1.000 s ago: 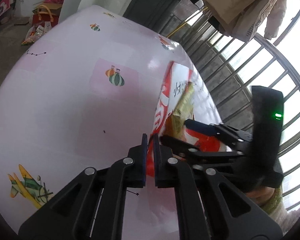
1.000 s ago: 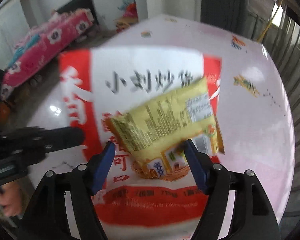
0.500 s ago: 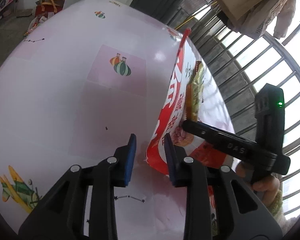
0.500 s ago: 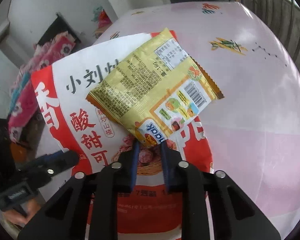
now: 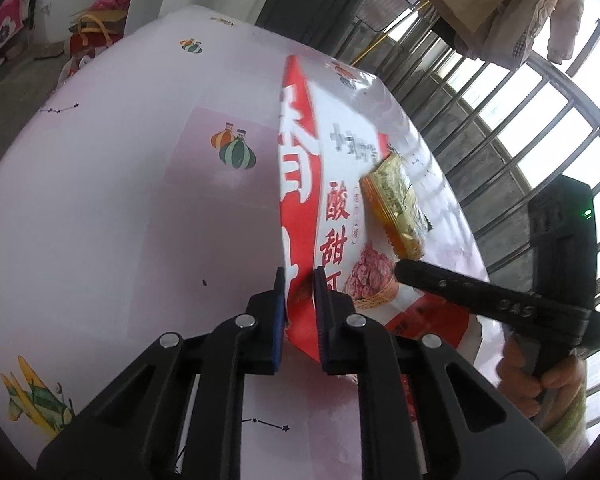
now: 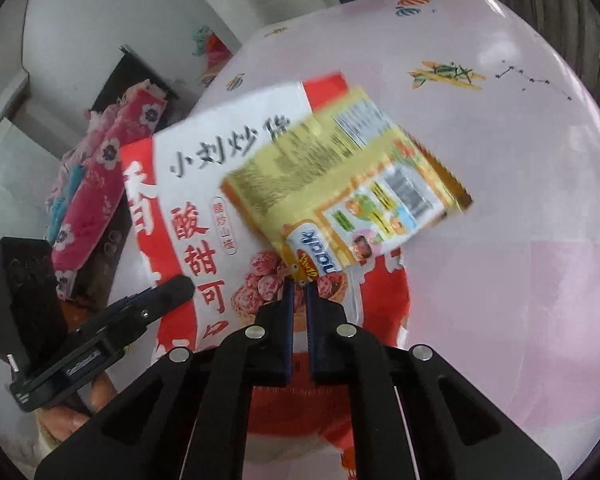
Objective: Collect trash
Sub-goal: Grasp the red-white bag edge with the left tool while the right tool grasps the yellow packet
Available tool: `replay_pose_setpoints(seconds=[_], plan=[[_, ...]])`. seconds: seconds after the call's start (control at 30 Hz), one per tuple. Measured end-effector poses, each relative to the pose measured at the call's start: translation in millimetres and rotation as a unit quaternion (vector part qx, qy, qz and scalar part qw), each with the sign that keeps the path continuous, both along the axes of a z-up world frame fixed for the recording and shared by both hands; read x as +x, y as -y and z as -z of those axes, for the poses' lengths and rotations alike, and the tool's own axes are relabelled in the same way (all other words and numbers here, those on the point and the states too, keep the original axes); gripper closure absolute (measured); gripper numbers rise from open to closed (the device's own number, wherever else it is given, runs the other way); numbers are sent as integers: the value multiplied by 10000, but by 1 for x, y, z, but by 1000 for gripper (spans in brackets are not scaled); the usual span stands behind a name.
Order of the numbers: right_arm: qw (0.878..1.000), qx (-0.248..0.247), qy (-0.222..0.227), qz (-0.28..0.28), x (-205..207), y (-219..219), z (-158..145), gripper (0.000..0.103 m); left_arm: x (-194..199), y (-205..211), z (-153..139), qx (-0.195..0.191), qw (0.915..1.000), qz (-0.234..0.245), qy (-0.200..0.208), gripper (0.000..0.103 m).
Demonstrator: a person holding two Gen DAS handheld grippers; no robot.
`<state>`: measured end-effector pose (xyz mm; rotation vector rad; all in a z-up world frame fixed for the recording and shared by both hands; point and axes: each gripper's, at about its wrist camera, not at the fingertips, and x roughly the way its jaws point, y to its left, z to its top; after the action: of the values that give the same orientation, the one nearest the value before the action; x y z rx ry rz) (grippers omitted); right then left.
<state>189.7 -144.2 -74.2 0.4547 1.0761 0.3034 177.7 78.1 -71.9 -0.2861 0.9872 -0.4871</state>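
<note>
Over the pink table (image 5: 100,208), left gripper (image 5: 298,280) pinching the red-and-white bag (image 5: 340,184) edge, jaws nearly closed, right gripper (image 6: 298,286) clamping the yellow wrapper (image 6: 340,188) corner.

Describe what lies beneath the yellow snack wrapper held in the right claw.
Beneath the yellow foil snack wrapper, gripped by the right claw, is the large red-and-white printed bag, held by the left claw, over the pink patterned tablecloth. The wrapper hides part of the bag's print.
</note>
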Motion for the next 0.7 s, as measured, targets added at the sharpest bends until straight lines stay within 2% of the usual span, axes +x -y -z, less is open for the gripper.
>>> replay_pose_setpoints(seconds=[0.03, 0.1, 0.2, 0.33, 0.43, 0.57, 0.7], plan=[[9999, 92, -35, -20, -1, 4, -2, 83, -1, 1, -1, 29, 10000, 6, 18, 93], [9997, 211, -73, 62, -5, 12, -6, 49, -1, 2, -3, 54, 10000, 6, 44, 93], [9973, 666, -244, 195, -7, 28, -3, 42, -2, 3, -6, 90, 9999, 41, 99, 93], [9845, 1573, -505, 593, -11, 54, 9, 40, -4, 2, -7, 128, 9998, 80, 142, 93], [9672, 2126, -742, 1174, -18, 76, 23, 40, -3, 2, -7, 173, 9997, 80, 161, 93], [9516, 2441, -940, 1616, -23, 90, 39, 42, -3, 2, -8, 200, 9996, 76, 175, 95], [9407, 2585, -1027, 1945, -21, 94, 43, 53, -5, 5, -12, 297, 9991, 94, 294, 95]])
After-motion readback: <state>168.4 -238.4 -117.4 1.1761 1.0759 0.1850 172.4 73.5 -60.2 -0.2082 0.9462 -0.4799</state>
